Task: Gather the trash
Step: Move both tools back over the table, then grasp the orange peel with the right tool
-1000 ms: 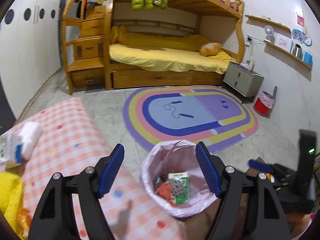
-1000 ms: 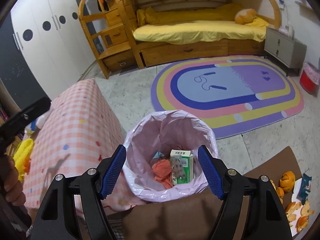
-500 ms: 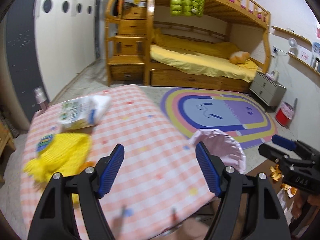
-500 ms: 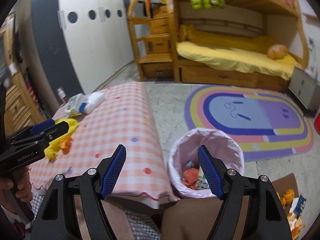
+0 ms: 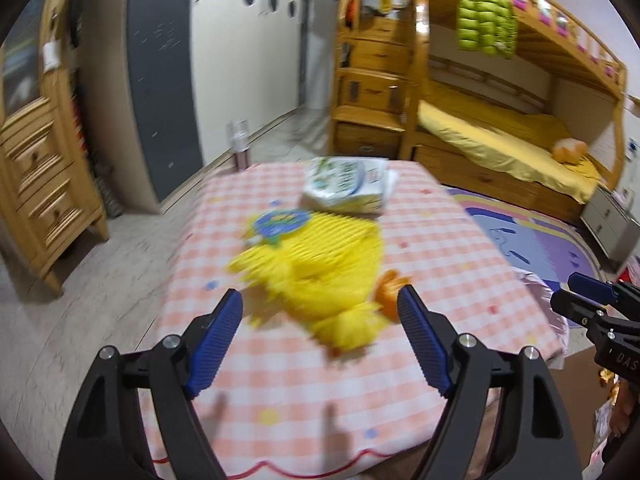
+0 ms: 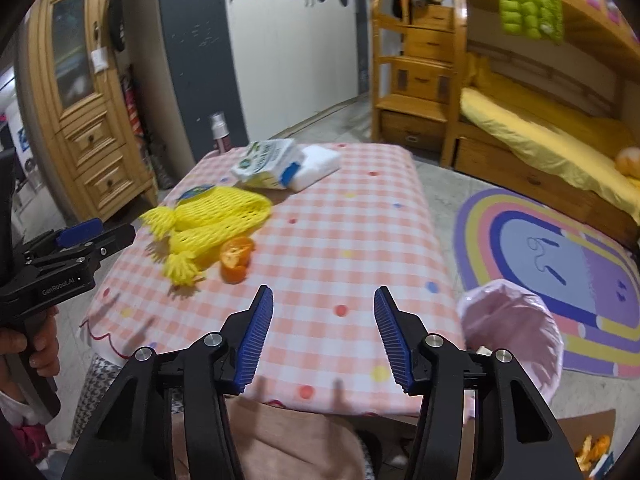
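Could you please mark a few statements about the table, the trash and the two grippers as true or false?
1. The yellow mesh net lies on the checked tablecloth. True.
2. The orange peel is already in the pink-lined bin. False: it lies on the cloth beside the net.
3. The right gripper holds a carton. False: nothing is between its jaws, which have just been closing.
4. The left gripper is open and empty. True.
5. The bin stands on the table. False: it stands on the floor beside it.
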